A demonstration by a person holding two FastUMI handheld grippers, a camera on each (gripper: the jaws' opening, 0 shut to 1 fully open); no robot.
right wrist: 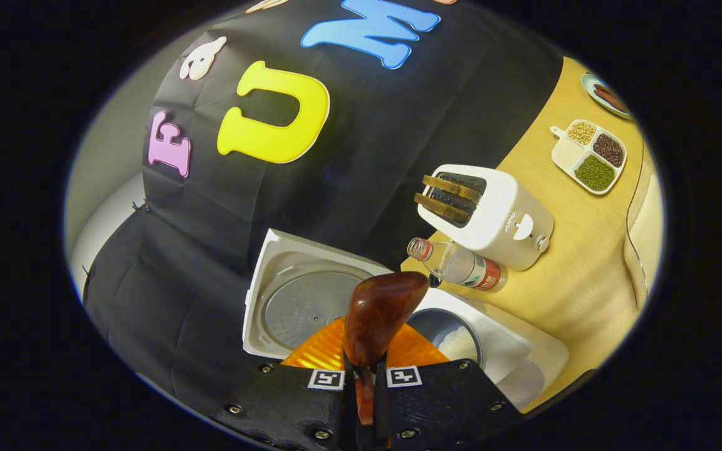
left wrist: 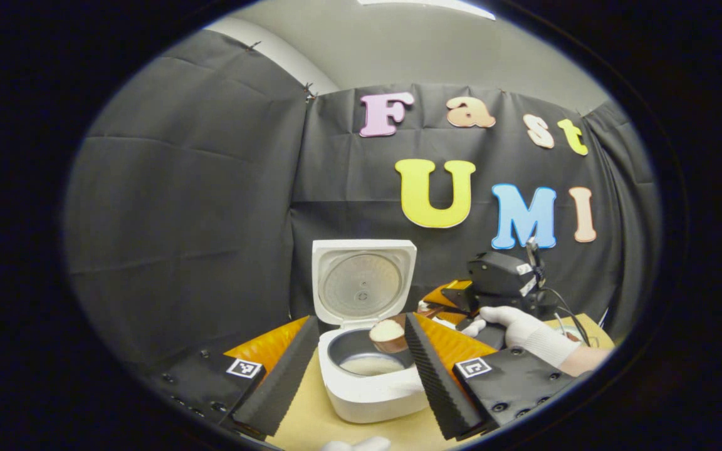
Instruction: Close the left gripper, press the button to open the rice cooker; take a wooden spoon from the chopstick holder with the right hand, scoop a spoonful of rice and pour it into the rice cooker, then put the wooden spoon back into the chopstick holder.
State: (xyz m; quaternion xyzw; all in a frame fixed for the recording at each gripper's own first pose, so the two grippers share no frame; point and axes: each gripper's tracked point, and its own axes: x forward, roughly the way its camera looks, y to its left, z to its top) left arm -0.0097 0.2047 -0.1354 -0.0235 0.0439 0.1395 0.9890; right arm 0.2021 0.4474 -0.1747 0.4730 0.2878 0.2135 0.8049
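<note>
Over round pot [left wrist: 361, 357], glossy wooden spoon [right wrist: 381, 310] (heaped)

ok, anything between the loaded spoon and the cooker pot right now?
Nothing visible. The rice cooker lid stands open, and the wooden spoon, heaped with rice, hangs over the pot's right rim in the right gripper. The left gripper is open, its fingers flanking the cooker, not over the pot's opening.

Rice cooker [right wrist: 499, 351] on desk [right wrist: 580, 282], lid up; bottle [right wrist: 461, 266] lying just behind it, toaster [right wrist: 492, 213] beyond, divided tray [right wrist: 590, 155] farther back.
</note>
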